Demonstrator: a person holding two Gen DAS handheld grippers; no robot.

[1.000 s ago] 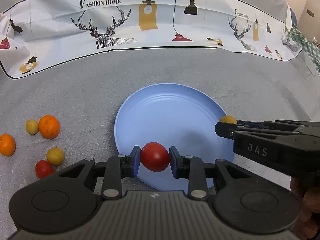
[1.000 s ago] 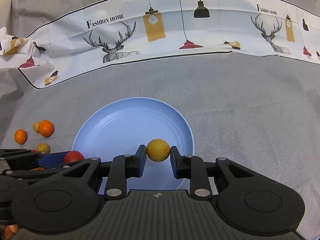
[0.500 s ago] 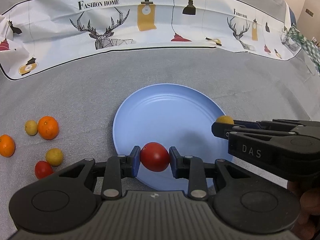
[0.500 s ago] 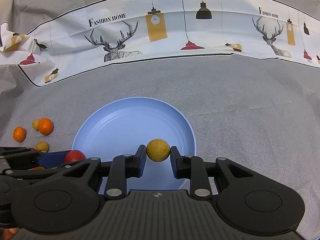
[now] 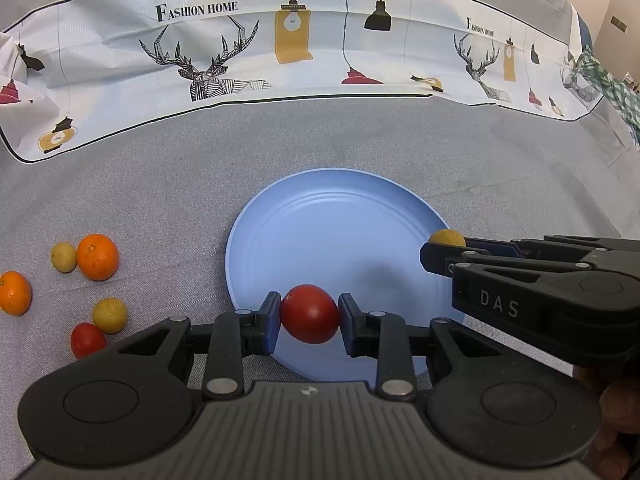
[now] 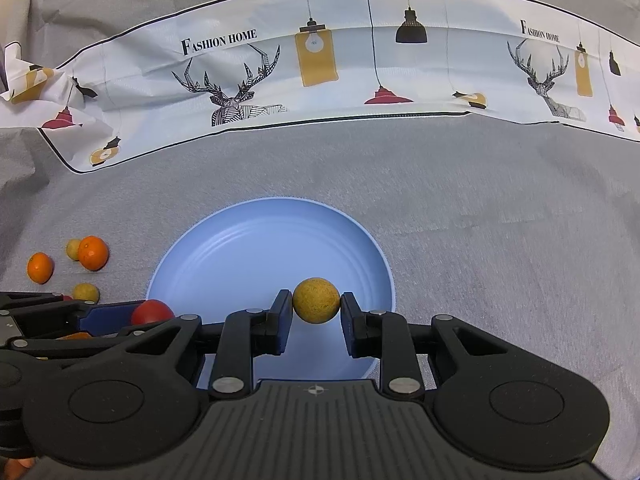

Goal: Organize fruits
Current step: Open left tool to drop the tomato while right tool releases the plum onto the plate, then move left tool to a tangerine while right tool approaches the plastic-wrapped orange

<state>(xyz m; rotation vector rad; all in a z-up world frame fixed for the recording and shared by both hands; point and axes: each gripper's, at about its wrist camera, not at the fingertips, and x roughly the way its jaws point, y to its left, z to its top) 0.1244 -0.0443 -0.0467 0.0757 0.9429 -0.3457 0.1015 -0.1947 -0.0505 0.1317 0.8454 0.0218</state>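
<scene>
Delivery step: above the blue plate [image 5: 336, 216], the left gripper [image 5: 309, 314] clamps a red tomato [image 5: 309, 314] and the right gripper [image 6: 316, 301] a yellow fruit [image 6: 316, 301]; next, lower, then part the jaws.

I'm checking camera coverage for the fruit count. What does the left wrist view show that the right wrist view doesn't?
Only the left wrist view: a red tomato on the cloth and a green checked cloth at the far right.

Only the right wrist view: both pads closed on the yellow fruit in the right gripper.

Both: the blue plate, the left gripper holding a red tomato, two oranges, two loose yellow fruits, and the printed deer banner.
</scene>
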